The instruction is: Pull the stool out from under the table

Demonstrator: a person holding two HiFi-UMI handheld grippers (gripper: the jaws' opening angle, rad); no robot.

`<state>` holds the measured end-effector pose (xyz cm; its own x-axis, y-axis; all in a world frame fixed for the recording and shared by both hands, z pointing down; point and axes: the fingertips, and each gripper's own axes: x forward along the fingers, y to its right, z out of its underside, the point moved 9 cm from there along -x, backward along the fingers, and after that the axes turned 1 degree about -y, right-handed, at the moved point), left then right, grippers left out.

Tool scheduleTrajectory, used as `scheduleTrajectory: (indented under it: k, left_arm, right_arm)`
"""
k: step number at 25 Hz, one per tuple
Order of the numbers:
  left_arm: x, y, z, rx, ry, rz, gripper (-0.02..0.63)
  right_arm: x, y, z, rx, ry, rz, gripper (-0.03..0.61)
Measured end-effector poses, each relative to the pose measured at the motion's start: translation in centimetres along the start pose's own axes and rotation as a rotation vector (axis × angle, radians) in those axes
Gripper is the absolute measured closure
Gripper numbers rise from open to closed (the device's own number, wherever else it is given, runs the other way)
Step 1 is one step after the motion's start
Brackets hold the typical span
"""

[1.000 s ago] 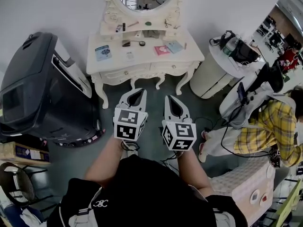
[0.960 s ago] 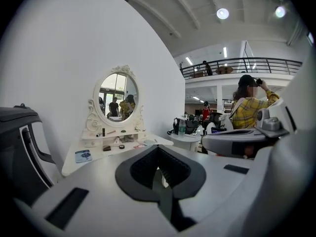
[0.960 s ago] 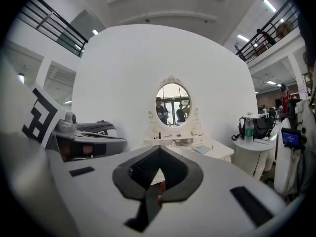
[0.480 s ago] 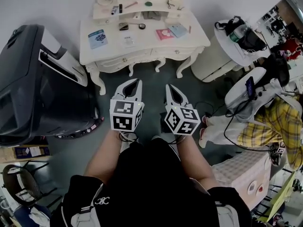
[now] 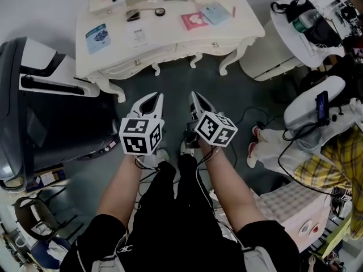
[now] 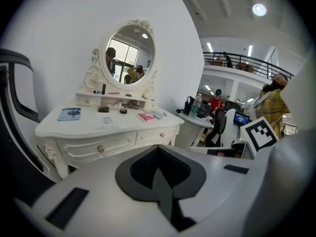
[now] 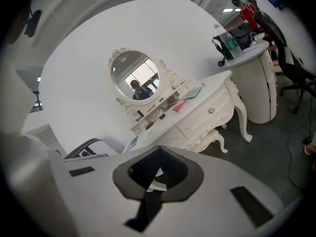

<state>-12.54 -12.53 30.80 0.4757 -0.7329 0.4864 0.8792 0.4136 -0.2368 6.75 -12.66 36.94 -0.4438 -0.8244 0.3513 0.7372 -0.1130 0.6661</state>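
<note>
Two tools, the left gripper point(image 5: 155, 96) and right gripper point(image 5: 193, 94), are hovering side by side, jaws clenched on nothing, near the white counter point(image 5: 170, 37); the stool's place cannot be told.

Head view: the far edge of the table point(image 5: 170, 44) is cut off by the top of the frame. The tabletop covers the space beneath it, so that space cannot be checked here. The small items on top, a blue card point(image 5: 97, 37), a pink card point(image 5: 194, 20) and dark bits near the back, are too small to identify. The black machine point(image 5: 39, 123) runs off the left edge. A person in plaid point(image 5: 340, 163) is cut by the right edge.

Left gripper view: the grey body of the left gripper point(image 6: 159, 152) fills the lower half and hides the table's lower part at centre and right. The figures in the mirror point(image 6: 129, 55) are too small to read.

Right gripper view: the body of the right gripper point(image 7: 161, 147) blocks the near floor point(image 7: 266, 152).
</note>
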Motion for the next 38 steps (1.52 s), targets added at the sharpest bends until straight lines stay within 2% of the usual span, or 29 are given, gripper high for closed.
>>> scheduleTrajectory:
  k: [6,11,15,18,21,24,26,28,34,38]
  left_arm:
    - [8.9,-1.1,5.0,-0.022,-0.04,-0.012,0.614]
    - [16.1,-4.0,12.6,-0.03,-0.075,-0.021,0.614]
    - [23.0,-7.6,18.8,-0.049,-0.084,-0.056,0.614]
    - [27.3,-10.4,22.5,-0.031,-0.068,-0.082,0.614]
    - [30.1,-12.9,25.6,-0.023,-0.036,-0.096,0.614]
    - [31.8,-14.3,28.0,-0.031,-0.007,-0.106,0.614]
    - [32.2,-14.8,29.2,-0.027,0.01,-0.107,0.614]
    - [32.3,-15.3,30.0,-0.016,0.018,-0.111,0.614]
    - [31.7,-16.9,31.8,-0.016,-0.003,-0.123,0.614]
    - [31.4,-17.4,32.3,-0.014,-0.003,-0.113,0.614]
  right_arm:
    - [7.6,11.5,3.5,0.116,-0.051,0.025,0.577]
    - [14.6,19.3,7.6,0.271,0.014,-0.032,0.577]
    - [21.4,25.7,11.1,0.322,0.058,-0.029,0.577]
    - [26.4,29.5,13.3,0.353,0.069,-0.075,0.577]
    - [31.6,32.7,14.8,0.477,0.068,-0.147,0.517]
    - [36.0,34.6,14.9,0.593,0.089,-0.184,0.471]
    - [38.7,34.9,14.5,0.648,0.103,-0.218,0.361]
    - [41.1,34.4,13.9,0.693,0.12,-0.25,0.306]
    - [46.0,33.7,11.8,0.795,0.172,-0.247,0.278]
    - [47.4,32.9,10.7,0.74,0.178,-0.257,0.278]
